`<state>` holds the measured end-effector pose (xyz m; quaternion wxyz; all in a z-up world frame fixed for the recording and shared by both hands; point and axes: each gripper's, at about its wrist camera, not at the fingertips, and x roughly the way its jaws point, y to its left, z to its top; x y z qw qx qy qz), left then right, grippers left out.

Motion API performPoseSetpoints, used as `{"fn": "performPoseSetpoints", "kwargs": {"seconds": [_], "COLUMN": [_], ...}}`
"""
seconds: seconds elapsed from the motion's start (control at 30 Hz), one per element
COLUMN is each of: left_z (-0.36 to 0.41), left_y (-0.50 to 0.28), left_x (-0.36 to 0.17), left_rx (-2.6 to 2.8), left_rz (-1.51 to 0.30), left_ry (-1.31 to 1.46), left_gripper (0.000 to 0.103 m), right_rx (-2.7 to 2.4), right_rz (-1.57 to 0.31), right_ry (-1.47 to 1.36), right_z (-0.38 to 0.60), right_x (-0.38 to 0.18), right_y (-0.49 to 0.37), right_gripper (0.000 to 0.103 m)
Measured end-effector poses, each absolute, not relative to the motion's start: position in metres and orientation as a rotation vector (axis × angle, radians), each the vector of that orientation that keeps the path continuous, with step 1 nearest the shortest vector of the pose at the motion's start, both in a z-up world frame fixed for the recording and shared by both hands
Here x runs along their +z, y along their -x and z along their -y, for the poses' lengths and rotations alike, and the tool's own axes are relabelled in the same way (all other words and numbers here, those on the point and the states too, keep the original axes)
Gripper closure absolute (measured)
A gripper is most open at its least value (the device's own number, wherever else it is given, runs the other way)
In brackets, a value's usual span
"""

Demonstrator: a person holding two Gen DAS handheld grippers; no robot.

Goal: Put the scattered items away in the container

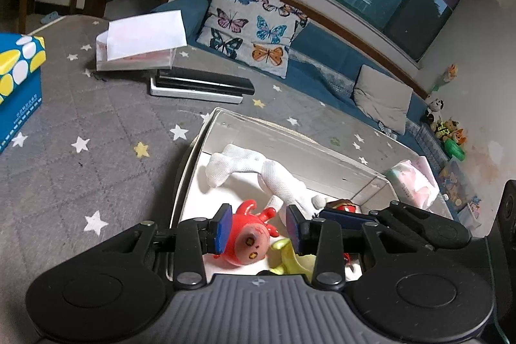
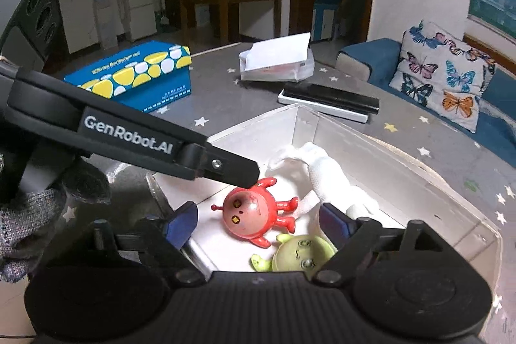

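Observation:
A clear plastic box stands on the grey star cloth. In it lie a red round-headed toy figure, a yellow-green toy figure and a white sock-like cloth. My left gripper is open just above the red figure, its blue pads apart on either side, not touching it. Its arm also shows in the right wrist view. My right gripper is open and empty over the box's near end, above both figures.
A blue and yellow tissue box, a clear box with white paper and stacked flat black and white devices lie on the cloth. A pink-white tissue pack sits by the box. A butterfly pillow leans beyond.

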<state>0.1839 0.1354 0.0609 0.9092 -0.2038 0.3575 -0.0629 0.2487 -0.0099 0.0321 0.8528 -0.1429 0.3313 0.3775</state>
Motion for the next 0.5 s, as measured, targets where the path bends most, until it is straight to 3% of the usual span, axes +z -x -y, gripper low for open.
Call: {"fn": "performPoseSetpoints", "kwargs": {"seconds": [0.4, 0.5], "left_z": [-0.118, -0.113], "left_y": [-0.137, -0.127], "left_x": [0.076, 0.077], "left_rx": [-0.135, -0.130], "left_rz": [-0.675, -0.667], "left_ry": [0.352, 0.339], "left_gripper": [0.064, 0.064], "right_rx": [0.747, 0.736], "right_rz": [-0.613, -0.592], "right_ry": [0.263, 0.258], "right_z": [0.035, 0.040], "right_x": [0.043, 0.045], "right_y": [-0.203, -0.192], "right_gripper": [0.000, 0.000]}}
